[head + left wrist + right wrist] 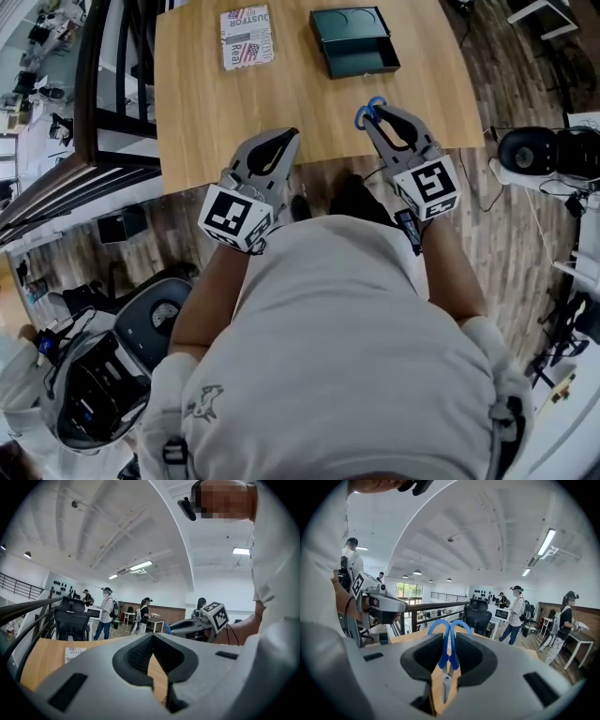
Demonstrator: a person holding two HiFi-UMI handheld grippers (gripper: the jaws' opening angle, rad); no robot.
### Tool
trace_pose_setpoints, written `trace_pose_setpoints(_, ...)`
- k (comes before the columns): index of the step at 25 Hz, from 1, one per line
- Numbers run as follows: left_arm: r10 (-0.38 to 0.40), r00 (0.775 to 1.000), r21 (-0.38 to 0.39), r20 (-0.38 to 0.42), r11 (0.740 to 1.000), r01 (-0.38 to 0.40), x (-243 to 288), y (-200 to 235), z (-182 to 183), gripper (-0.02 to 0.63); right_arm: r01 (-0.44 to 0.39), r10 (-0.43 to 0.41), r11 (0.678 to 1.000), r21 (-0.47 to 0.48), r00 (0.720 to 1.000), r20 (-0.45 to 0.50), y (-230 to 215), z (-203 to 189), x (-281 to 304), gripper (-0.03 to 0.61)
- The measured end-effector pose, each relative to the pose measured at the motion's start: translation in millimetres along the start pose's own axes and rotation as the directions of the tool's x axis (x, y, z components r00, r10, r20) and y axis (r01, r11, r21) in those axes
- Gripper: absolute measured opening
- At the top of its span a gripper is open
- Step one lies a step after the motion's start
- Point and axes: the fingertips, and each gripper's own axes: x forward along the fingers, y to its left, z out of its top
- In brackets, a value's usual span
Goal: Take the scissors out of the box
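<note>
At the table's (pixel 300 112) near edge, at six o'clock from the box (pixel 354 42), the right gripper (pixel 378 113) pinches the scissors (pixel 449 654) while the left gripper's (pixel 287 137) jaws sit pressed together, empty.

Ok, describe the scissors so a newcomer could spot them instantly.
Find the wooden table, then its near edge on the right, where the right gripper hovers. The scissors are clamped between its jaws. Their blue loop handles set them apart from the dark green box and the printed white packet further back.

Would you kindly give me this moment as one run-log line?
right tool: shut on scissors | left tool: shut, empty | box: open on table | scissors: out of box
</note>
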Motion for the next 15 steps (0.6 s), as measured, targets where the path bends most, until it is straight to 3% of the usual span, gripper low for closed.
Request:
trace_pose_setpoints(6,-0.016,1.0,0.006,-0.002,1.0,0.016,6,-20,-5,0.005,-0.001,0.001,1.0,0.018,1.0,0.01,-2,-6,-23,0.089)
trace_pose_setpoints(15,0.05,0.999,0.013,0.0,0.999,-0.05,21,-77,-8,0.005,-0.072,0.071,0.997,0.018,0.997,0.04,-9,-22,-84,0.089)
